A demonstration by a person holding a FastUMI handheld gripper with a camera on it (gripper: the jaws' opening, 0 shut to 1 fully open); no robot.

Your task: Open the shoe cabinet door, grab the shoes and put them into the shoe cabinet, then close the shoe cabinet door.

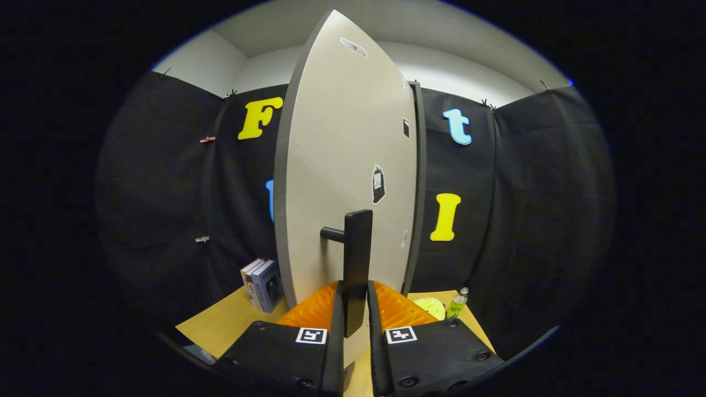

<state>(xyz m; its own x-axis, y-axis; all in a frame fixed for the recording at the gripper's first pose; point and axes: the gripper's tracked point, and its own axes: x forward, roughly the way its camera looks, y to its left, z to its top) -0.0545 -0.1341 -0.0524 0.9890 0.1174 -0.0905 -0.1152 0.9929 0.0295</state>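
Claw fingers pinch the black handle of the grey cabinet door between them.

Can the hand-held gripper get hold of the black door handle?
Yes, it seems so: the hand-held gripper already has the handle of the cabinet door between its orange fingers, with nothing in the way.

1 gripper, 2 fingers closed on handle | 1 cabinet door | 1 black handle | 2 dark stickers on door | 2 boxes on tabletop | 1 green-label bottle | 1 yellow round obj, kind unclear
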